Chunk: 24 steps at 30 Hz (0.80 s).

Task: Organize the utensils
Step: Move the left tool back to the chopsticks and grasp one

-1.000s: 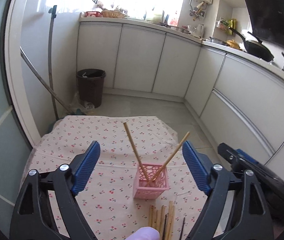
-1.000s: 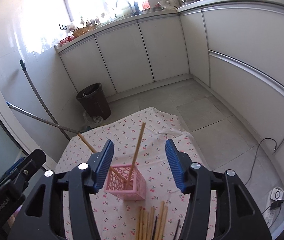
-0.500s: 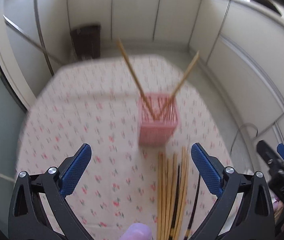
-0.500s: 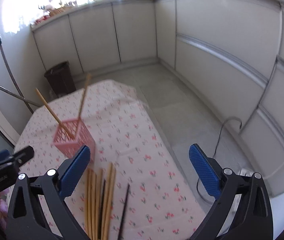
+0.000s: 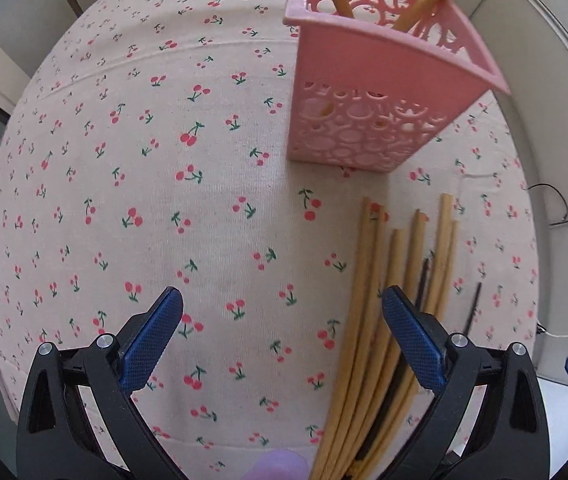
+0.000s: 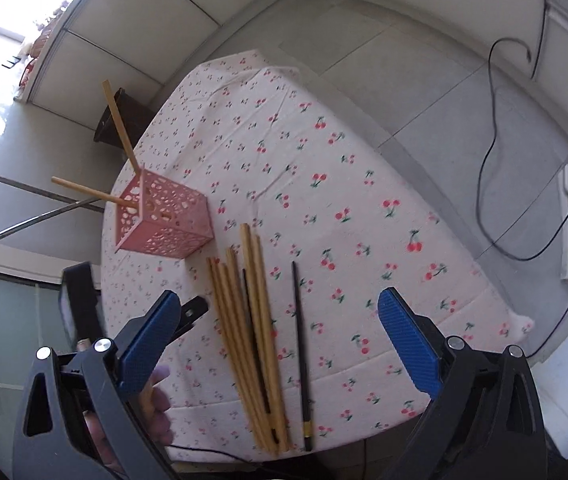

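Just ahead of the left gripper point(image 5: 282, 312), jaws apart and empty, the loose chopsticks point(image 5: 384, 320) lie under its right fingertip, short of the pink holder point(image 5: 368, 120) already holding two; right gripper point(image 6: 280, 312) also gapes empty, likely lining up a pick.

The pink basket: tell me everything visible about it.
The pink basket is a small square holder, apparently plastic, its walls pierced with round holes. It stands upright on the cherry-print tablecloth. Two wooden chopsticks lean out of it in different directions. The loose chopstick pile lies just before it, apparently not touching.
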Each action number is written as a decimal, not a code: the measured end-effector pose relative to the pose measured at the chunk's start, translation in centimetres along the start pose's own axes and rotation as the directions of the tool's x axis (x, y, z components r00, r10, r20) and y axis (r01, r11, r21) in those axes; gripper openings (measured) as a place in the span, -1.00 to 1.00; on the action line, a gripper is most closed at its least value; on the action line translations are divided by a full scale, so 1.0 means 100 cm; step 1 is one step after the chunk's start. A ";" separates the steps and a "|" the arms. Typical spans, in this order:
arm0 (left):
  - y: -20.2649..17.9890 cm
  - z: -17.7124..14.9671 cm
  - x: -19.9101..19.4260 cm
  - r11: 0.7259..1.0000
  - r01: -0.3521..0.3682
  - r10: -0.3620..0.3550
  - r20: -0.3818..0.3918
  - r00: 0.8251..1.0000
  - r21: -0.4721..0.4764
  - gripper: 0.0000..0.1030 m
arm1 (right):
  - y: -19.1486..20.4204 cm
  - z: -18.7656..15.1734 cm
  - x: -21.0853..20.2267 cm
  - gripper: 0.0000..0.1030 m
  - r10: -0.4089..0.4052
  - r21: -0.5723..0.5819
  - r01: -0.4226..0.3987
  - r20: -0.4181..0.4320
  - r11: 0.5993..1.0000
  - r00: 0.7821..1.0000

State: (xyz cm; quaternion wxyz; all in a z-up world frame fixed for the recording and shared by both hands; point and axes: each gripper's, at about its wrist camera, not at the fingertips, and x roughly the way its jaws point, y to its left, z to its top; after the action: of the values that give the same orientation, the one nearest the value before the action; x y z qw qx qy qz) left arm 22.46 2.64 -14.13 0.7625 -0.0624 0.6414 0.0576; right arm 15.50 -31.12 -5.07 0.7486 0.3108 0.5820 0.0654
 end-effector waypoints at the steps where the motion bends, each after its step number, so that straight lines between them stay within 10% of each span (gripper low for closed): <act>1: -0.001 0.001 0.002 1.000 -0.009 0.009 0.002 1.000 0.003 0.86 | -0.001 0.000 0.002 0.87 0.013 0.007 -0.013 -0.014 1.000 1.000; 12: -0.019 0.008 0.003 0.998 -0.048 0.045 0.054 0.998 0.051 0.74 | -0.002 0.003 -0.001 0.87 0.010 0.021 -0.010 -0.006 1.000 1.000; 24: -0.030 0.010 0.012 0.998 -0.018 0.016 0.020 1.000 0.064 0.08 | -0.007 0.005 0.005 0.87 -0.038 0.033 0.038 -0.011 0.999 0.999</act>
State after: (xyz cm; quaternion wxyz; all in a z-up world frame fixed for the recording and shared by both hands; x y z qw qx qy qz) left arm 24.14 -0.14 -15.05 0.7699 -0.0318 0.6358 0.0441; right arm 15.91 -31.63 -5.78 0.7414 0.3116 0.5928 0.0431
